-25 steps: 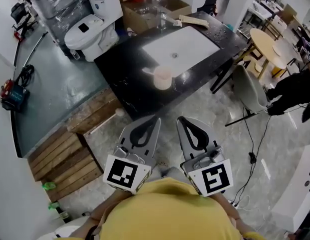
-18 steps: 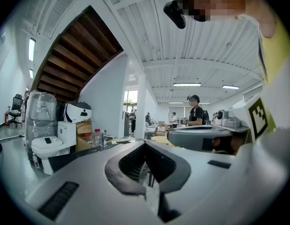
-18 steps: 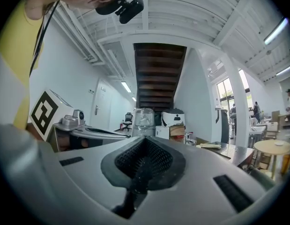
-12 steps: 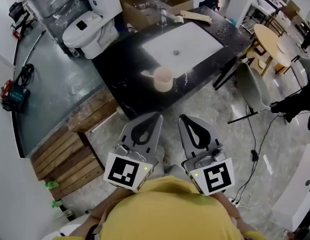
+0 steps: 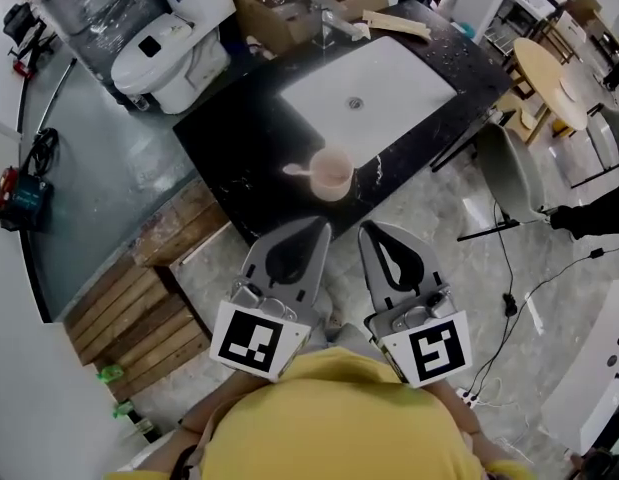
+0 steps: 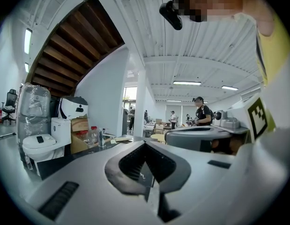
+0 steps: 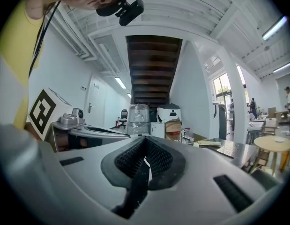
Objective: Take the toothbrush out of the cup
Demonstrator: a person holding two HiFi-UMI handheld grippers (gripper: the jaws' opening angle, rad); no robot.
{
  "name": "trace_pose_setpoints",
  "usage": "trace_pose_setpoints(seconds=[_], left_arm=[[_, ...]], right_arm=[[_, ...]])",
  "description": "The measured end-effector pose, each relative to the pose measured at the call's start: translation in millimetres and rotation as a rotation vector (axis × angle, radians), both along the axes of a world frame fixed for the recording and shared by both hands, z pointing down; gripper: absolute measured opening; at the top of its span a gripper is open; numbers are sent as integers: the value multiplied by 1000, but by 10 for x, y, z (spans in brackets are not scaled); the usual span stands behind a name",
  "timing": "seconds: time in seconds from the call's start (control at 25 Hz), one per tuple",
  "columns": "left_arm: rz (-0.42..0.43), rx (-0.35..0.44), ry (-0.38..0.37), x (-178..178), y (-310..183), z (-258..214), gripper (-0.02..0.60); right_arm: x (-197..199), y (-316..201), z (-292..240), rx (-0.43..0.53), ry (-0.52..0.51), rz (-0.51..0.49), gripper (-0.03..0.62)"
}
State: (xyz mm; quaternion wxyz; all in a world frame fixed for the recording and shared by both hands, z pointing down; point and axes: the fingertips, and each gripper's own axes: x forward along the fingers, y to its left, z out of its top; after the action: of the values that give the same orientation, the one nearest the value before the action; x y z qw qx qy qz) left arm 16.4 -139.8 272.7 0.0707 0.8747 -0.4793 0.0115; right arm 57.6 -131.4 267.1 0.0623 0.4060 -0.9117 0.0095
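A pink cup (image 5: 333,174) stands on the black counter (image 5: 239,138), just in front of the white sink basin (image 5: 367,90). A pale toothbrush (image 5: 297,170) leans out of the cup to the left. Both grippers are held close to my body, over the floor, short of the counter's front edge. My left gripper (image 5: 313,227) is shut and empty, its tip below the cup. My right gripper (image 5: 373,229) is shut and empty beside it. The left gripper view shows the closed jaws of the left gripper (image 6: 145,145); the right gripper view shows those of the right gripper (image 7: 145,143). Neither view shows the cup.
A white toilet (image 5: 174,36) and a cardboard box (image 5: 289,3) stand behind the counter. A faucet (image 5: 329,20) and a wooden piece (image 5: 394,23) are at the sink's far side. Wooden pallets (image 5: 139,298) lie left; a grey chair (image 5: 501,173) and round table (image 5: 547,76) stand right.
The counter and cup have drawn nearer to me and lower in the head view. Both grippers stay shut, side by side, in the same pose.
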Motion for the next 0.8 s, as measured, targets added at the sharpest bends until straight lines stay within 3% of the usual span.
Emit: trace_pose_setpoints(seconds=[0.16, 0.8], left_arm=[[24, -2, 2, -41, -241, 41, 11], [118, -13, 16, -169, -761, 196, 11]], right_arm=[[-91, -263, -14, 3, -29, 30, 17], [-254, -760, 147, -12, 24, 101, 15]])
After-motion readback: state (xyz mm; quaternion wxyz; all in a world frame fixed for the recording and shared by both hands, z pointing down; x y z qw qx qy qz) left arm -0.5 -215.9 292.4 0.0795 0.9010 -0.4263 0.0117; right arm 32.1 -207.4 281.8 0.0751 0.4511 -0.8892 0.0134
